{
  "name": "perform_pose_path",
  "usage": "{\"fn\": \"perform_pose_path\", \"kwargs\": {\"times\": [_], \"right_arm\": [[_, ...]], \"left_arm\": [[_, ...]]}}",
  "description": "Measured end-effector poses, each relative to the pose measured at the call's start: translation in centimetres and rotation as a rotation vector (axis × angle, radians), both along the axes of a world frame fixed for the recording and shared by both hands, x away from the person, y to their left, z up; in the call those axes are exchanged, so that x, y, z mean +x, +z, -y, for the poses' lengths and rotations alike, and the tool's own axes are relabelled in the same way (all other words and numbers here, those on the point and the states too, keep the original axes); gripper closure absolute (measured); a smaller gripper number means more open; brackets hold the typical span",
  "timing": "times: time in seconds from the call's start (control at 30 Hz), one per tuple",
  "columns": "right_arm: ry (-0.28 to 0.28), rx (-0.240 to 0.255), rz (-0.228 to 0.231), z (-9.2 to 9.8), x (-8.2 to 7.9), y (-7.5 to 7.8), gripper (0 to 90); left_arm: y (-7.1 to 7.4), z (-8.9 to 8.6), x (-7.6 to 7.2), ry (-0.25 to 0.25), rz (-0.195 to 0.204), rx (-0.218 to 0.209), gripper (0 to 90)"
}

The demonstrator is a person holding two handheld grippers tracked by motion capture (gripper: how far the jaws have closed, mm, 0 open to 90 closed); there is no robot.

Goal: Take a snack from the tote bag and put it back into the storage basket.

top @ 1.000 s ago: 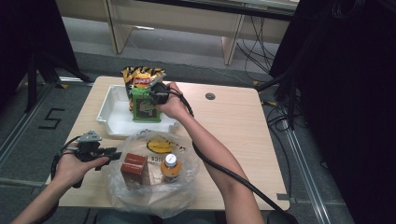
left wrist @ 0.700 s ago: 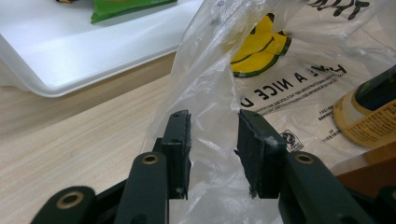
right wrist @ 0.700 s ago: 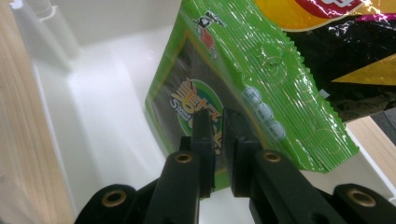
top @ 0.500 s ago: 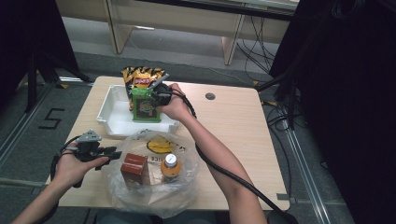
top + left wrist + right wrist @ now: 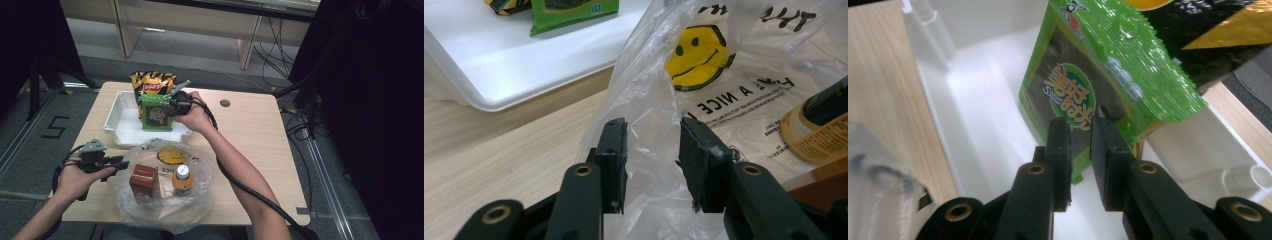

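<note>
Seaweed in a green foil packet [image 5: 1108, 90] stands on edge in my white plastic tray [image 5: 973, 125], leaning on the orange-and-black crisp bag [image 5: 151, 82]. My right gripper [image 5: 1080, 131] has just been opening; its jaws stand slightly apart before the packet, nothing pinched. My left gripper [image 5: 651, 142] is parted around a fold of the clear smiley-face plastic bag [image 5: 734, 85], holding an orange-capped bottle [image 5: 182, 178] and brown box [image 5: 144, 180].

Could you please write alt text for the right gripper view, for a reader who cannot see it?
The right gripper, its black jaws slightly apart, points at a green snack packet standing in a white tray. A black-and-gold bag stands behind the packet, and the wooden table lies at left.
</note>
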State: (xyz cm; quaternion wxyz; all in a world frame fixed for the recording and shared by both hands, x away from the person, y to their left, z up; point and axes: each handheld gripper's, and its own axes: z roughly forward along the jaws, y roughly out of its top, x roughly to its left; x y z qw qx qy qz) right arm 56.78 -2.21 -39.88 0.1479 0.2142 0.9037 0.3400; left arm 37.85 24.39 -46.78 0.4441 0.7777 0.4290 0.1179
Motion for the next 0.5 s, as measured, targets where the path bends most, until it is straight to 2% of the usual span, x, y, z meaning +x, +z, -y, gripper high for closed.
{"fn": "perform_pose_path", "kwargs": {"times": [0.07,0.1,0.17,0.2,0.23,0.27,0.3,0.37,0.4,0.43,0.47,0.5], "right_arm": [[-0.003,0.028,0.0,0.9,-0.6,0.6,77.0],[-0.012,0.039,-0.009,1.2,-0.8,0.8,76.1],[-0.005,0.042,-0.009,1.5,-1.0,1.0,75.3],[-0.013,0.063,-0.021,2.1,-1.7,1.4,73.6],[-0.022,0.08,-0.022,2.4,-2.0,1.5,73.0],[-0.022,0.08,-0.022,2.4,-2.0,1.5,73.0],[-0.027,0.093,-0.015,3.0,-2.6,1.9,71.7],[-0.034,0.096,-0.031,3.4,-2.9,2.1,71.1],[-0.03,0.11,-0.02,3.6,-3.1,2.2,70.4],[-0.033,0.127,-0.028,4.1,-3.6,2.6,69.3],[-0.045,0.141,-0.03,4.3,-3.8,2.7,68.6],[-0.029,0.157,-0.038,5.1,-4.4,3.3,66.9]], "left_arm": [[0.2,-0.1,0.0,-0.006,0.02,0.004,62.5],[0.2,0.0,-0.1,0.011,0.017,-0.014,62.2],[0.4,0.0,-0.2,0.01,0.025,-0.013,61.4],[0.6,0.0,-0.3,0.014,0.044,-0.023,60.6],[0.8,0.0,-0.4,0.014,0.046,-0.022,60.1],[0.8,0.0,-0.4,0.014,0.046,-0.022,59.6],[1.1,0.0,-0.5,0.023,0.063,-0.037,59.0],[1.2,0.0,-0.5,0.023,0.07,-0.039,58.3],[1.5,0.0,-0.7,0.036,0.076,-0.044,58.3],[1.7,-0.1,-0.7,0.034,0.086,-0.036,58.0],[1.8,-0.1,-0.8,0.039,0.088,-0.052,57.7],[2.1,-0.1,-0.9,0.036,0.099,-0.056,57.3]]}}
